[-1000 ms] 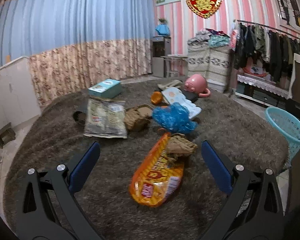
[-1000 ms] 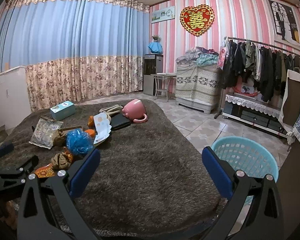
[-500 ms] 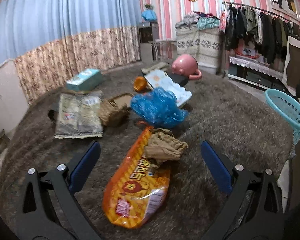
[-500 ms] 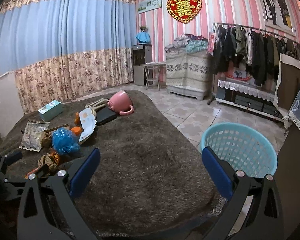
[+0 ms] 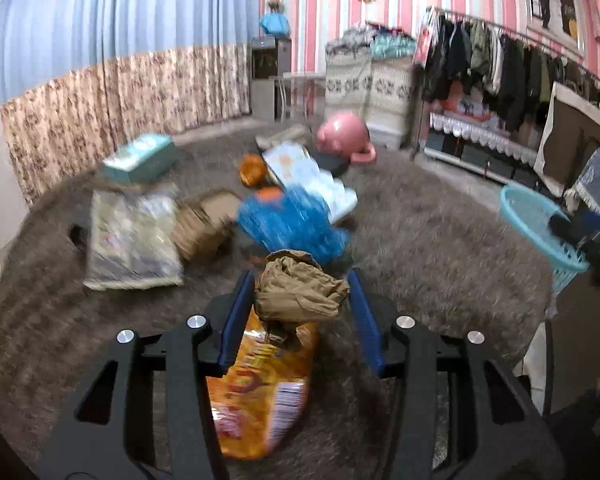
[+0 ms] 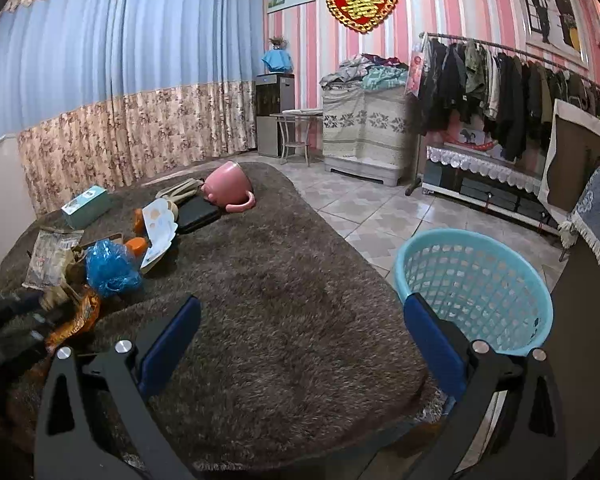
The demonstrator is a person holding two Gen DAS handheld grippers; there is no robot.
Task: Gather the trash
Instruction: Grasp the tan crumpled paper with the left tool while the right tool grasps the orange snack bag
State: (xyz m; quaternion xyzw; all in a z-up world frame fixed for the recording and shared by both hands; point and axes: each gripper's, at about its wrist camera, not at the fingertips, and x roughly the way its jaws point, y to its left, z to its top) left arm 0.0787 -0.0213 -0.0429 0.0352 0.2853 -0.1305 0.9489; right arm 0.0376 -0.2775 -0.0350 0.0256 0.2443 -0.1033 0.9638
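Note:
A crumpled brown paper (image 5: 300, 292) lies on the top end of an orange snack bag (image 5: 260, 384) on the shaggy brown surface (image 6: 284, 280). My left gripper (image 5: 300, 276) is closing around the paper, and both blue pads touch its sides. Just beyond it sits a crumpled blue plastic bag (image 5: 288, 220). My right gripper (image 6: 302, 302) hangs open over bare shag with nothing between its fingers. A light blue mesh basket (image 6: 476, 240) stands on the floor past the surface's right edge, right of that gripper.
Farther back lie a silvery packet (image 5: 128, 236), a flattened brown carton (image 5: 204, 224), a teal box (image 5: 140, 158), a white booklet (image 5: 312, 176), an orange ball (image 5: 252, 170) and a tipped pink mug (image 6: 228, 188). A clothes rack (image 6: 500, 80) lines the right wall.
My left gripper moved forward over the orange bag and its jaws narrowed from wide open onto the brown paper. The right gripper's view has drifted closer to the basket; its jaws stay open.

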